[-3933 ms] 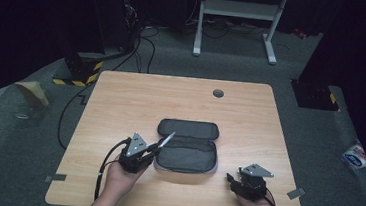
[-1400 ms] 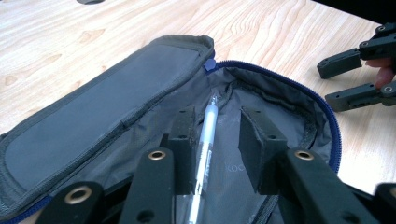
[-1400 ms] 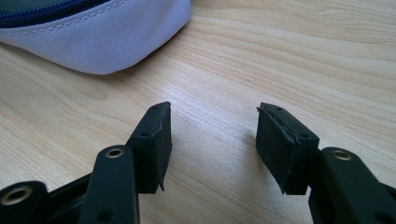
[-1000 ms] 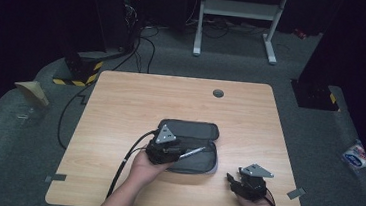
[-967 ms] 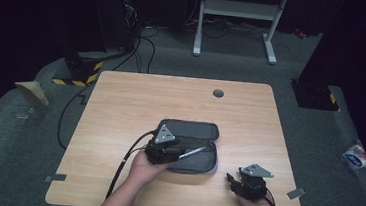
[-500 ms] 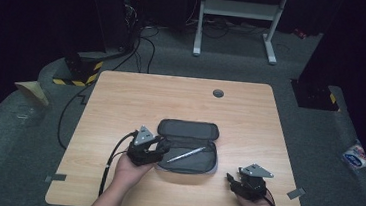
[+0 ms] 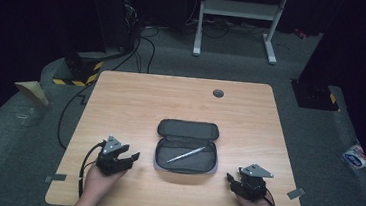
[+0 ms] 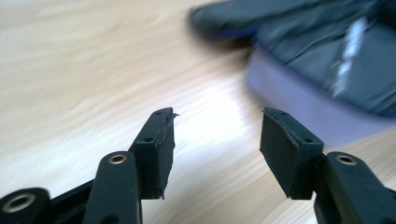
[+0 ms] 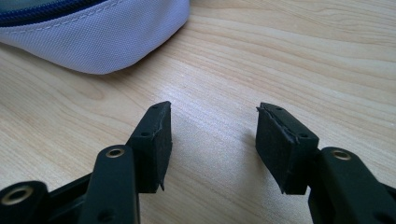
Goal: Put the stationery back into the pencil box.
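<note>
A grey zip case point(image 7: 186, 148) lies open in the middle of the wooden table point(image 7: 181, 103), lid flap folded back. A silver pen point(image 7: 185, 154) rests slantwise inside it. My left gripper point(image 7: 133, 158) sits left of the case, apart from it, and its jaws have just been opening with nothing between them. In the left gripper view, the left gripper point(image 8: 217, 135) points over bare wood, with the case point(image 8: 317, 107) and pen point(image 8: 348, 56) blurred at the upper right. My right gripper point(image 7: 229, 180) stands open by the case's front right corner. In the right gripper view, the right gripper point(image 9: 212, 130) is empty, below the case's pale side point(image 9: 93, 37).
A round cable hole point(image 7: 218, 93) sits near the table's far edge. Both hands rest near the front edge. Behind the table are a white metal stand point(image 7: 239, 10) and black cables point(image 7: 141, 44) on the floor.
The left gripper held the pen over the case, left it lying inside, then drew back left and down to the table beside the case. The right gripper kept still.
</note>
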